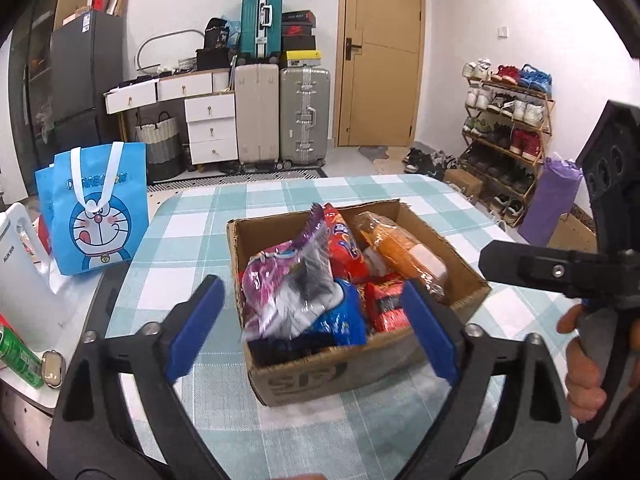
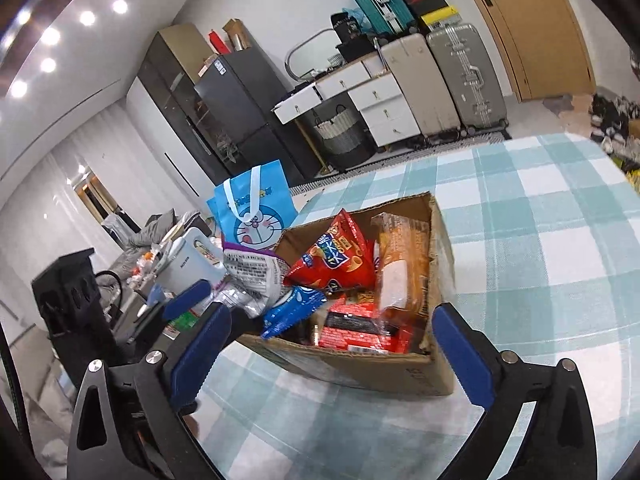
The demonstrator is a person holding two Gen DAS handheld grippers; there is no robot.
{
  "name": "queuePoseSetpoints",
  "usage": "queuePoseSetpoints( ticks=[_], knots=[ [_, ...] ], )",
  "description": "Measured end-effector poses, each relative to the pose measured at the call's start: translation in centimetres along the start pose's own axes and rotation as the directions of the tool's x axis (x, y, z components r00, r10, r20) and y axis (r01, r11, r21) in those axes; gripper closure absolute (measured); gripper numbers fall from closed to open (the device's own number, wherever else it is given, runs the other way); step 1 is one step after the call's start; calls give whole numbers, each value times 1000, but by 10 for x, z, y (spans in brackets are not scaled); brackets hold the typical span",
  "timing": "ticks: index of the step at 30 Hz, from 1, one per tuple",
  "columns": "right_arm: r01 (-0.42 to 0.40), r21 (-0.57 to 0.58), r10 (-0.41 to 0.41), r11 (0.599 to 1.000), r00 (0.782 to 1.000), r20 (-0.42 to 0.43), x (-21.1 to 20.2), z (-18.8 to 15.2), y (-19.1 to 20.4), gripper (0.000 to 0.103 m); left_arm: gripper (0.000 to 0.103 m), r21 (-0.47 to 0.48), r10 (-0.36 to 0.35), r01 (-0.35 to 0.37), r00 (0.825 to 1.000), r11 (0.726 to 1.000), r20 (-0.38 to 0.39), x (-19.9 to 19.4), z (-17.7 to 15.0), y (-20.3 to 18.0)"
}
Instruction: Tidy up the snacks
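An open cardboard box (image 1: 352, 364) stands on the checked tablecloth, packed with snacks: a purple-pink bag (image 1: 280, 280), a red bag (image 1: 344, 248), an orange-wrapped pack (image 1: 400, 248), a blue bag (image 1: 340, 320) and red packs (image 1: 388, 304). My left gripper (image 1: 310, 300) is open over the box's near side, its blue pads touching nothing. My right gripper (image 2: 332, 312) is open too, straddling the box (image 2: 360, 368) from its other near corner with empty jaws. The purple bag (image 2: 252, 272) leans over the box's left wall. A hand (image 1: 580, 360) grips the right tool's handle.
Left of the box a blue cartoon tote bag (image 1: 96, 216) stands beside a white kettle (image 1: 24, 272) and a green can (image 1: 20, 356). The checked cloth (image 1: 280, 432) continues in front of the box and to its right. Suitcases, drawers and a shoe rack stand beyond the table.
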State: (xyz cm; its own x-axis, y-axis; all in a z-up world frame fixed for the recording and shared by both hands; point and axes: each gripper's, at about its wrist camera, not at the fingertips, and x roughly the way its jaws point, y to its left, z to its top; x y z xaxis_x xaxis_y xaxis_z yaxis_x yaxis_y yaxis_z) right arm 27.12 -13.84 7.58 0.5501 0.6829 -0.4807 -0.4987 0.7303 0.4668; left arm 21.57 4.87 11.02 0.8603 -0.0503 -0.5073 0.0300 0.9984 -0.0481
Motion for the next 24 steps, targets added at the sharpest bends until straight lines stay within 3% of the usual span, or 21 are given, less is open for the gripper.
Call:
queuePoseSetpoints(
  ticks=[1,12,24],
  knots=[
    [12,-18,-12,1000,1000,8,-2,-2,0,1,0,1,1,-1,1000,1000,10,-5,-2,-1],
    [58,-167,-44,984,995,85,-14,-32,5,1,0,-13,-7,8,998,1000,67,-45,-29,4],
    [86,-277,-32,957,980,195,-25,-64,18,1,0,-52,42,-38,995,998,93,-47,-71,16]
  ],
)
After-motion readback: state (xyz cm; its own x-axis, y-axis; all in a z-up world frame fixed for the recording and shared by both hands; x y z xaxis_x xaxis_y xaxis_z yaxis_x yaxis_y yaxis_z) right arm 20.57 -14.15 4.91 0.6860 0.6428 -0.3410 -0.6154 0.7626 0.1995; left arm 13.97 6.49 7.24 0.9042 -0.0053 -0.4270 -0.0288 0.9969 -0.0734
